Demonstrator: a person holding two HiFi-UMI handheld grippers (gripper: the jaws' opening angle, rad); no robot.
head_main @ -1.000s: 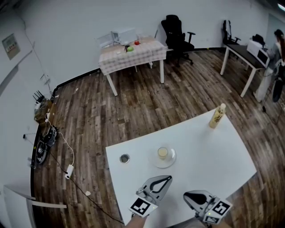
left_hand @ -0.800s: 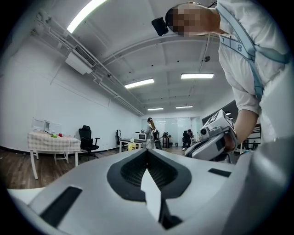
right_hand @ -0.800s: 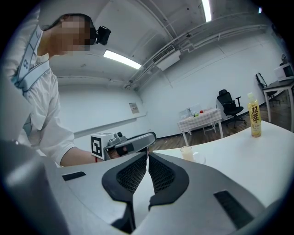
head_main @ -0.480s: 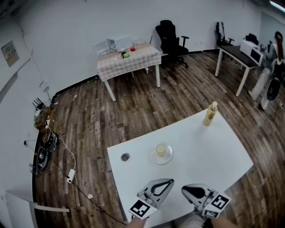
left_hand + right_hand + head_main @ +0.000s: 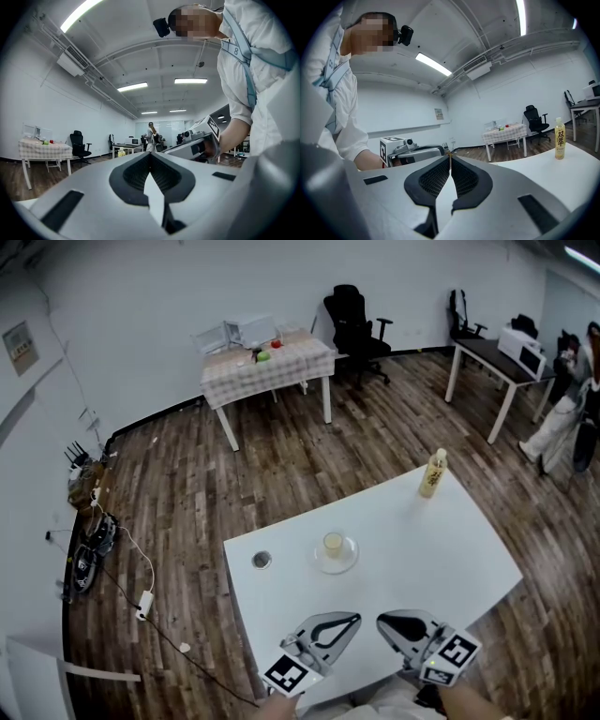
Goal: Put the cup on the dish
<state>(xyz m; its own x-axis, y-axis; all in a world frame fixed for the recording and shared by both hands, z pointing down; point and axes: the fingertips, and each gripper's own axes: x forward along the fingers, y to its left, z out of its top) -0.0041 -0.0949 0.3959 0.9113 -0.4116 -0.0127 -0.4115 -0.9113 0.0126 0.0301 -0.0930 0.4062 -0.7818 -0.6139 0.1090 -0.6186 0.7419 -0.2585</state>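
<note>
The gap between the grippers and the cup (image 5: 333, 543) has widened since a second ago. Both grippers now hang side by side over the near edge of the white table (image 5: 450, 559). The cup and dish (image 5: 349, 559) have not shifted. The left gripper (image 5: 355, 618) has its jaws clenched tip to tip with nothing between them. The right gripper (image 5: 382, 620) is pressed together the same way, empty. The pale cup stands on the dish mid-table, well apart from both. A yellow bottle (image 5: 432, 473) stands upright near the far right corner.
</note>
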